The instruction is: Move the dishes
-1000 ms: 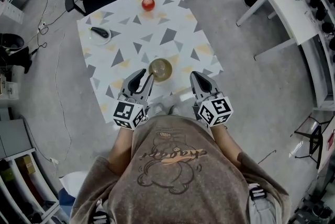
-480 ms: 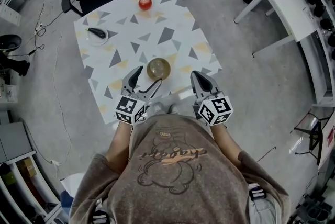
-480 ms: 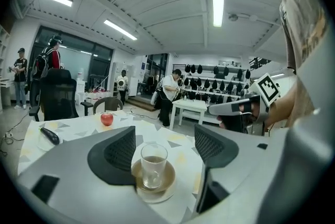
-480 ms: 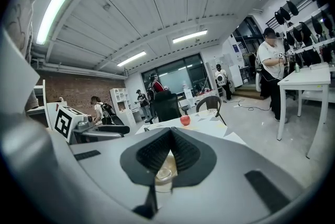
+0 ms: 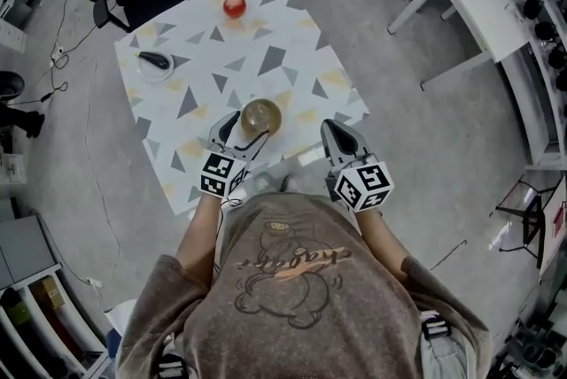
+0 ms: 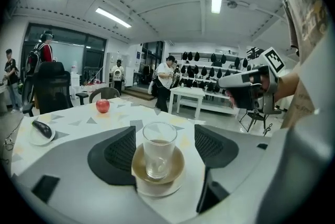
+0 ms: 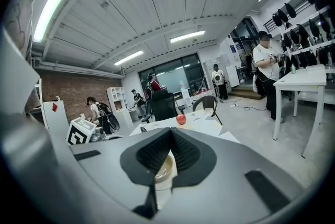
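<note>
A clear glass (image 5: pixel 260 113) stands on a tan saucer (image 5: pixel 268 124) near the table's front edge. In the left gripper view the glass (image 6: pixel 158 145) and saucer (image 6: pixel 176 167) sit between the two spread jaws. My left gripper (image 5: pixel 241 132) (image 6: pixel 162 150) is open around them; I cannot tell if it touches them. My right gripper (image 5: pixel 337 135) (image 7: pixel 170 133) is shut with nothing held, just right of the saucer, off the table's front corner. Through a slit below its jaws the saucer (image 7: pixel 165 169) shows.
The table (image 5: pixel 283 67) has a white cloth with grey and yellow triangles. A red apple (image 5: pixel 234 6) (image 6: pixel 102 105) lies at its far edge. A small white plate (image 5: pixel 146 70) with a dark object lies far left. Chairs, white desks and people surround it.
My left gripper has opened wider and moved forward, so its jaws now flank the saucer and glass. The right gripper has stayed in place.
</note>
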`<state>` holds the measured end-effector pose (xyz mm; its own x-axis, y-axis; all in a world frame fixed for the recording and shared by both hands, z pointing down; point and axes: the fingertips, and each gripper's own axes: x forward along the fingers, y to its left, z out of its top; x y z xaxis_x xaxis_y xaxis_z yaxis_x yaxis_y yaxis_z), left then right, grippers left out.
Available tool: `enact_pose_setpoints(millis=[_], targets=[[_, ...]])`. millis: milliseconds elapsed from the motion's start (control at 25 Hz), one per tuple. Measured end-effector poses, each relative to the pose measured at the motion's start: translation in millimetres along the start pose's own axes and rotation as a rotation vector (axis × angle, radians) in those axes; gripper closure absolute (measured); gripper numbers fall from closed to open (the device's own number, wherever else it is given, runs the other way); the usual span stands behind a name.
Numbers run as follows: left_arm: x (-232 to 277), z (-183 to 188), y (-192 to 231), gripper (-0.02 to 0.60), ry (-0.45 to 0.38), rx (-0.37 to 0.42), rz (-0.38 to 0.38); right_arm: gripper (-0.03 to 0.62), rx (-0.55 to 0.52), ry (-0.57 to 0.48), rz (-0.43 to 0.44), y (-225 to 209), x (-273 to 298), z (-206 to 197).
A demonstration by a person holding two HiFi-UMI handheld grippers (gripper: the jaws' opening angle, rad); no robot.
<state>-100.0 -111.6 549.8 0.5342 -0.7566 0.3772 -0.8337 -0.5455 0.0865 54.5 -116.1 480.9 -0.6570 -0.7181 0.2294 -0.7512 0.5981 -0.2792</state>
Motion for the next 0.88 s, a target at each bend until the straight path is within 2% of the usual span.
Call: enact_pose_setpoints(millis=[280,880], targets=[[22,-25,7,0.247,0.051,-0.013,-0.003,0.597,0.007,0.007,-0.024,-8,0,1],[52,-39,13,0.248,0.106,0.022,-0.034,0.597,0.012,0.025,-0.058,-21,2,-1]])
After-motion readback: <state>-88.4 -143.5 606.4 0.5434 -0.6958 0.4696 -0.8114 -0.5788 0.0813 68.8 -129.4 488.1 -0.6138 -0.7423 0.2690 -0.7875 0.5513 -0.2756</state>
